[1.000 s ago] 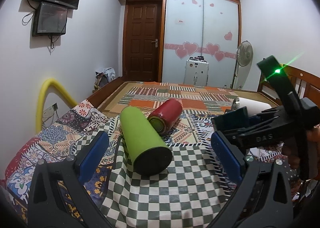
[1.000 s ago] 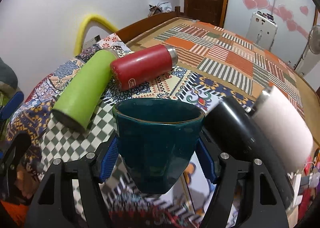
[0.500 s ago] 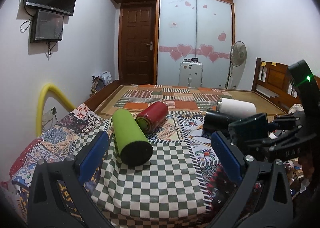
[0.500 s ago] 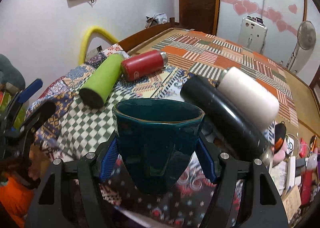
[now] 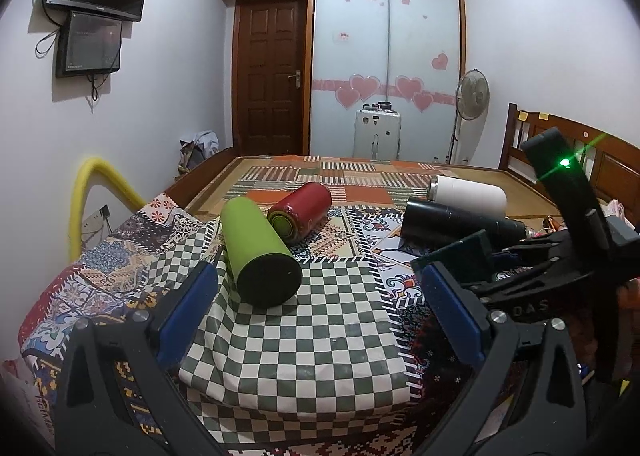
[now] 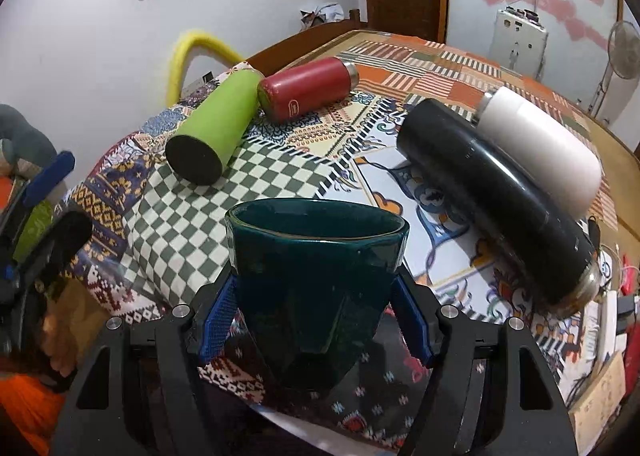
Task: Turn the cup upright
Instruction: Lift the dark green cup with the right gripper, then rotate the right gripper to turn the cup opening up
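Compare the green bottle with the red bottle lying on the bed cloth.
The green bottle is longer than the red bottle. The green bottle's near end is plain black; the red bottle's far end shows a silver ring. The green bottle's near end rests on the checkered cloth; the red bottle lies on patterned fabric. Both lie on their sides, ends meeting.

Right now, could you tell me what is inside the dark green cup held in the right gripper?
The cup sits mouth up in the right gripper. Only its rim and a strip of dark inner wall show, with nothing poking above the rim. The bottom is hidden by the near wall.
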The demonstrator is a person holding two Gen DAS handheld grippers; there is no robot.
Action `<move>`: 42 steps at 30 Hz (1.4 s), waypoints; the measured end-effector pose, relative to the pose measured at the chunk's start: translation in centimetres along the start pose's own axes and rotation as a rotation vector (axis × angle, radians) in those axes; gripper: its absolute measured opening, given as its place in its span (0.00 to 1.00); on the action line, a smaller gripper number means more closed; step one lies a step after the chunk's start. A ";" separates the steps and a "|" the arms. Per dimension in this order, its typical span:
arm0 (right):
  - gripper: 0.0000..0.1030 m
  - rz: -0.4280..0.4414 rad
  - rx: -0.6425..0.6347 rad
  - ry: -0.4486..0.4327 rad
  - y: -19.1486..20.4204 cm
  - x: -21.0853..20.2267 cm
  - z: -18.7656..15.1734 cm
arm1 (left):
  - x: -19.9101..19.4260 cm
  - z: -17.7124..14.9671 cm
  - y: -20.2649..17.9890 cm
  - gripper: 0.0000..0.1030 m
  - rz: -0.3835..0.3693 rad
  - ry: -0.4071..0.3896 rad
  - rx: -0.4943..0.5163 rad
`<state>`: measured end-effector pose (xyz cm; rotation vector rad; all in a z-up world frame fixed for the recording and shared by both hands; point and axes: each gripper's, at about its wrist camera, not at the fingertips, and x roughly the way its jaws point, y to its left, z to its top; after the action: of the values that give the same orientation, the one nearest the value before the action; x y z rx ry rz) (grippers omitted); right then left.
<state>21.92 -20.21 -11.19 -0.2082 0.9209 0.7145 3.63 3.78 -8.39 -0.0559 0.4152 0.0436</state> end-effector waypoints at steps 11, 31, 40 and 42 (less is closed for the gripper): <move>0.66 0.020 0.037 0.048 -0.1 3.1 0.4 | 1.3 -0.3 0.8 1.00 -0.005 0.024 -0.020; 0.75 -0.001 0.023 -0.167 -2.1 -5.3 -2.1 | 2.1 1.1 -3.5 1.00 -0.019 0.098 0.016; 0.81 -0.140 0.041 -0.337 -5.0 -10.2 -4.5 | 6.6 0.9 -6.7 1.00 -0.078 0.289 -0.030; 0.81 -0.151 0.050 -0.352 -5.8 -10.7 -4.9 | 7.8 0.7 -7.0 1.00 -0.081 0.338 -0.048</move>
<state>18.19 -31.86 -6.47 -0.1013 0.5793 0.5647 11.43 -2.95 -10.58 -0.1279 0.7494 -0.0366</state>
